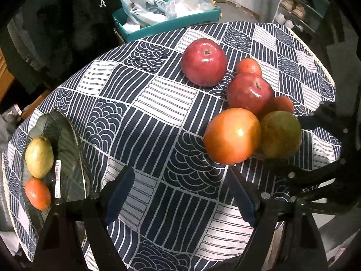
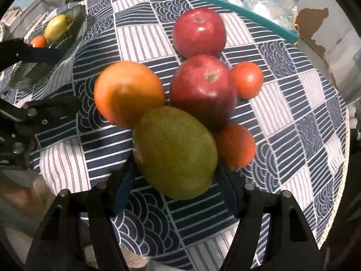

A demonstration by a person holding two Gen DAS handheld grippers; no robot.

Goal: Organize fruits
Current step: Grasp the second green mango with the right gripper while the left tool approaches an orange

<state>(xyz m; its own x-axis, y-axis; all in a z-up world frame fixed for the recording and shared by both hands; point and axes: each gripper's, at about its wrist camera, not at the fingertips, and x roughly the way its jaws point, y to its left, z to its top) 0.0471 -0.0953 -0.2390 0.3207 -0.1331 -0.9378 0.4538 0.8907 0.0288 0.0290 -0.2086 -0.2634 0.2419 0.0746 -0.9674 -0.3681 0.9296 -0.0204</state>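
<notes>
A green mango (image 2: pixel 176 151) lies on the patterned tablecloth (image 2: pixel 293 113) in a cluster with an orange (image 2: pixel 128 92), two red apples (image 2: pixel 203 92) (image 2: pixel 199 31) and two small tangerines (image 2: pixel 247 79) (image 2: pixel 237 145). My right gripper (image 2: pixel 176 169) is open, its fingertips on either side of the mango's near end, with no clear press. Over bare cloth left of the cluster, my left gripper (image 1: pixel 180 174) is open and holds nothing. At the table's left edge a glass leaf-shaped plate (image 1: pixel 67 140) holds a yellow-green mango (image 1: pixel 39 157) and a tangerine (image 1: pixel 37 193).
The round table's edge (image 1: pixel 325 67) drops off close behind the fruit. Beyond it stands a teal bin (image 1: pixel 171 22) filled with plastic bags. The right gripper's black fingers (image 1: pixel 315 176) reach in beside the cluster in the left wrist view.
</notes>
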